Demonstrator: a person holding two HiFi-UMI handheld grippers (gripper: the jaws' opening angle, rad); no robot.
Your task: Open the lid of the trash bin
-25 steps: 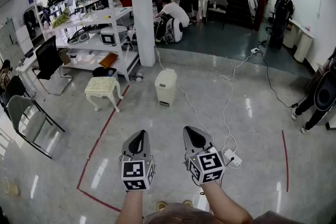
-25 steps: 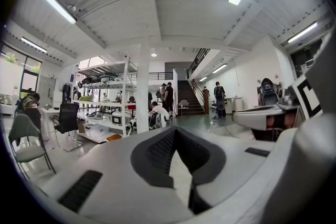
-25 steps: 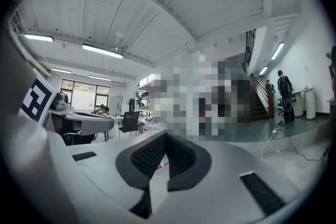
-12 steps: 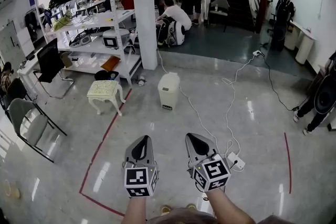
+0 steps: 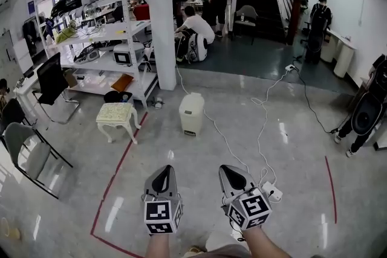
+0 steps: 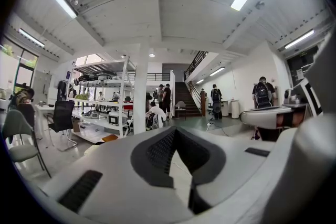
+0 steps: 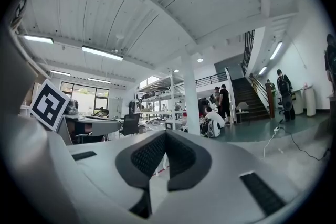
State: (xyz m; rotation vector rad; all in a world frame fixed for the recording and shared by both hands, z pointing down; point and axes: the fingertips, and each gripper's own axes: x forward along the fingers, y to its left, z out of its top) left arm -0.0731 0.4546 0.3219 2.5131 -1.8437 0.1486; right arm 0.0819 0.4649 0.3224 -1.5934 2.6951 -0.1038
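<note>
The trash bin (image 5: 191, 113) is a small white bin with its lid down, standing on the shiny floor a few steps ahead, near the white pillar (image 5: 161, 21). Both grippers are held low and far short of it, side by side and pointing toward it. The left gripper (image 5: 162, 171) has its jaws together with nothing between them, and so does the right gripper (image 5: 230, 171). In the left gripper view the left gripper (image 6: 175, 134) shows closed tips; in the right gripper view the right gripper (image 7: 165, 136) looks the same. The jaws block the bin in both gripper views.
A cream stool (image 5: 118, 113) stands left of the bin. White cables (image 5: 233, 145) run past the bin's right side to a power strip (image 5: 272, 191) by the right gripper. Red tape (image 5: 118, 160) marks the floor. Shelves (image 5: 103, 39), chairs (image 5: 30, 148) and several people are around.
The view has moved forward: the bin sits a little lower and nearer in the frame, and both grippers show lower. Their jaws have stayed together.
</note>
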